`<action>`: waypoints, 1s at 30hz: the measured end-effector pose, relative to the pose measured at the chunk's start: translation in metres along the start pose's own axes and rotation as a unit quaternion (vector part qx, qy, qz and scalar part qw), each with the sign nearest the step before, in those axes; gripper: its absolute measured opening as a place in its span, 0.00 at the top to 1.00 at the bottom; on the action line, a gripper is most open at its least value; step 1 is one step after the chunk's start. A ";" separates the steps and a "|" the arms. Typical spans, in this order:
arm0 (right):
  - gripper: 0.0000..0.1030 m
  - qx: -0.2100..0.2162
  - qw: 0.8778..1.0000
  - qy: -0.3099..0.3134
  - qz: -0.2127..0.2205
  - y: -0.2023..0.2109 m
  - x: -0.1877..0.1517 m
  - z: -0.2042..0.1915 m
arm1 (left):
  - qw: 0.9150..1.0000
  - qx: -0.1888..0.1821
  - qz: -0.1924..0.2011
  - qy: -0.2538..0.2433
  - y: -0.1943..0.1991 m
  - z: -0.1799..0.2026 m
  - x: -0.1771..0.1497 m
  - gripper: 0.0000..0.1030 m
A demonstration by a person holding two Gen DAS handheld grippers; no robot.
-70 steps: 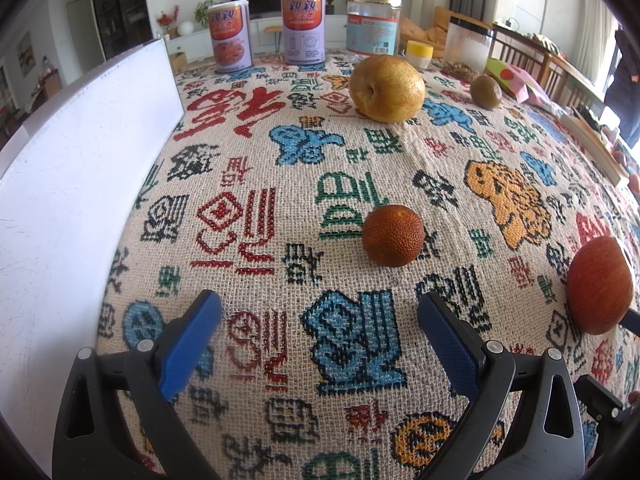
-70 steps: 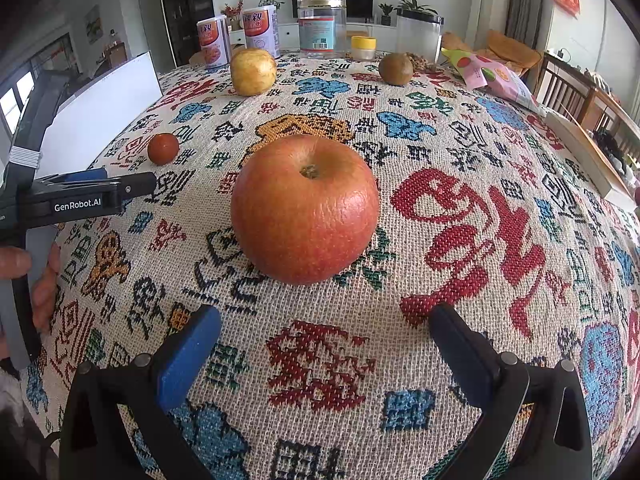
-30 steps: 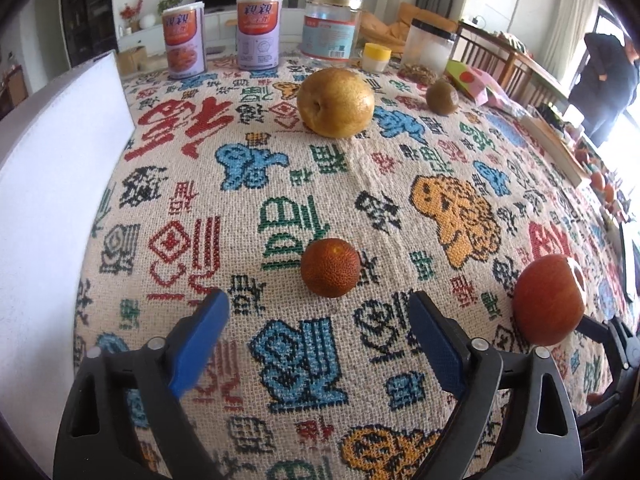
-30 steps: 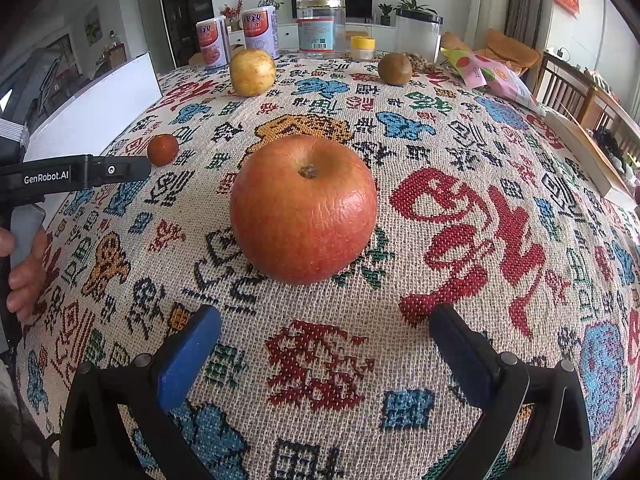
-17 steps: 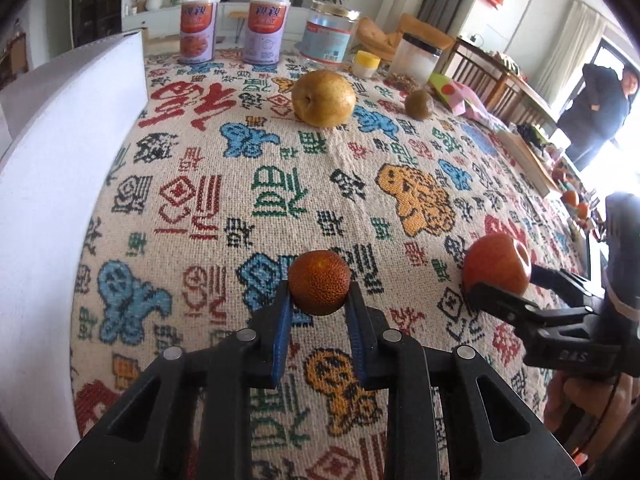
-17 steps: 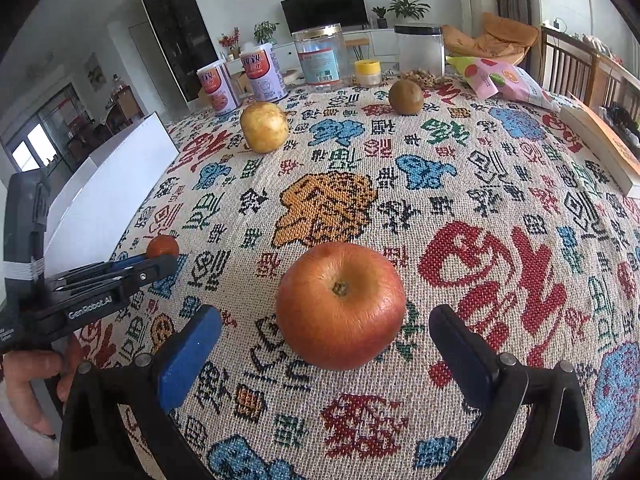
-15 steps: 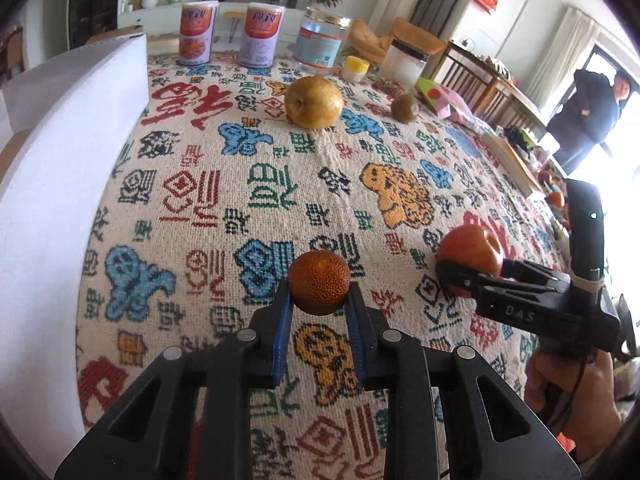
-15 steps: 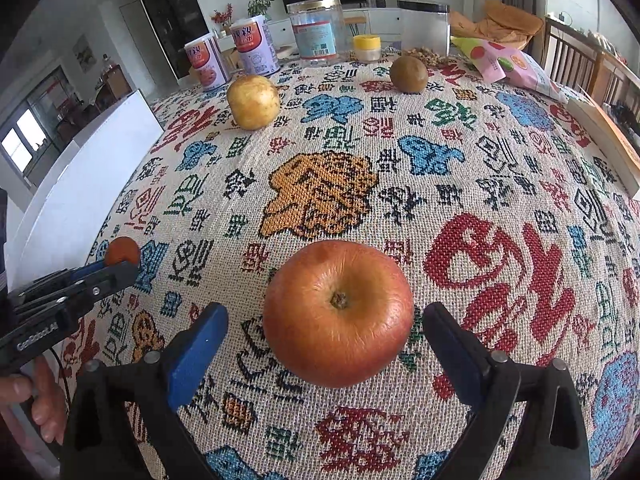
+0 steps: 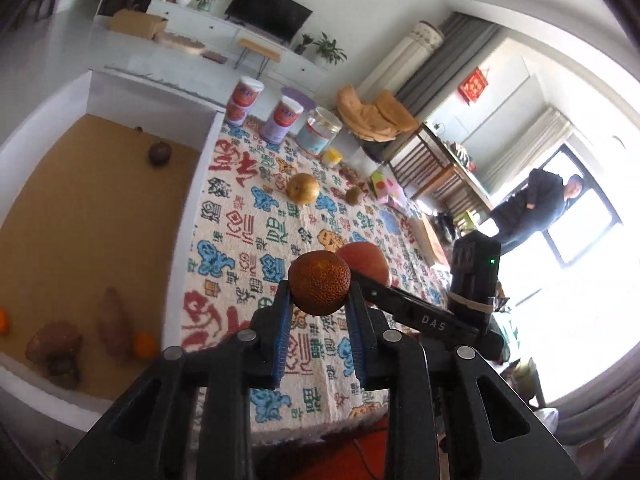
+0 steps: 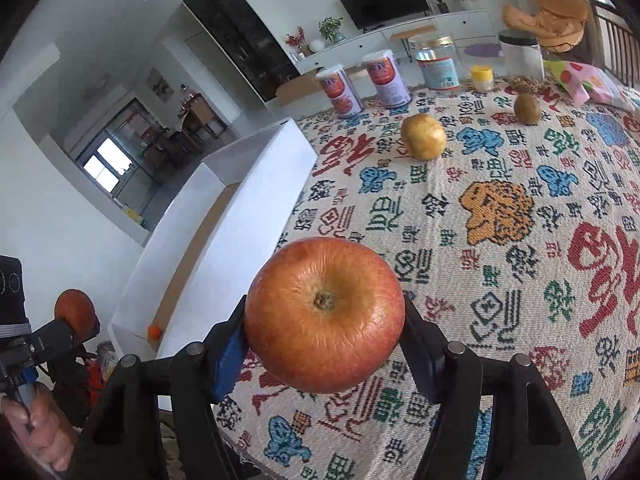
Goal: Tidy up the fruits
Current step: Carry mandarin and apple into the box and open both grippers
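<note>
The left gripper (image 9: 319, 312) was clamped on a small, rough-skinned orange-brown round fruit (image 9: 320, 282), and the right gripper (image 10: 325, 354) was clamped on a large red-orange apple (image 10: 325, 314). A second earlier both sets of jaws had stood wide apart with the two fruits resting on the patterned woven tablecloth (image 10: 500, 240); by this moment both fruits hung in the air, clear of the cloth, so the picking stage looked finished for this pair and the carry had begun.

The white-walled box with a brown cardboard floor (image 9: 100, 208) served as the landmark. It stood against the tablecloth's edge, and the left gripper's fruit hung just beside its near wall, over the cloth and not yet over the floor. The apple was beside that fruit, on the side away from the box. Inside the box lay two small bright oranges (image 9: 144, 345), a reddish sweet potato (image 9: 113, 322), a knobbly brown tuber (image 9: 54, 346) and, towards the far wall, a dark round fruit (image 9: 159, 153).

Further from the box, still on the cloth, sat a yellow-brown pear (image 10: 424, 137) and a brown kiwi (image 10: 527, 109), which I judged remained to be gathered. Beyond them stood two tall printed tins (image 10: 360, 84).
</note>
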State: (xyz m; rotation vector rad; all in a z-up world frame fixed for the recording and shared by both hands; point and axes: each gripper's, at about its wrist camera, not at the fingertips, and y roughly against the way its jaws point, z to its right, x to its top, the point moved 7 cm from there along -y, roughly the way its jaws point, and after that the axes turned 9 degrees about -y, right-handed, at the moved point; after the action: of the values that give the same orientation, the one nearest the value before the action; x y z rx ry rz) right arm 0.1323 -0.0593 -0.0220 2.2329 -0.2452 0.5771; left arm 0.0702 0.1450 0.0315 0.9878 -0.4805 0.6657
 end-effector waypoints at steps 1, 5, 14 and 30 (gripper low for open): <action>0.34 0.024 1.000 0.013 -0.009 -0.006 0.003 -0.029 | 0.999 0.030 0.010 0.011 0.006 -0.021 0.008 0.75; 0.34 0.092 0.993 0.054 -0.055 -0.050 0.010 -0.127 | 0.986 0.145 0.009 0.079 0.001 -0.125 0.016 0.75; 0.33 0.036 0.982 0.115 -0.146 -0.190 -0.011 -0.185 | 0.953 0.267 -0.076 0.123 -0.043 -0.232 -0.022 0.53; 0.00 -0.331 0.942 0.005 0.053 -0.009 0.010 0.223 | 0.981 0.059 -0.073 -0.169 -0.202 0.081 -0.064 0.12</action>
State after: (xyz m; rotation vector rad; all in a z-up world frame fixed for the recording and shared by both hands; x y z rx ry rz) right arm 0.2165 -0.2204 -0.1517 1.5704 -0.4790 0.4725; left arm 0.1615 -0.0221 -0.0924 1.2442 -0.6640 0.3984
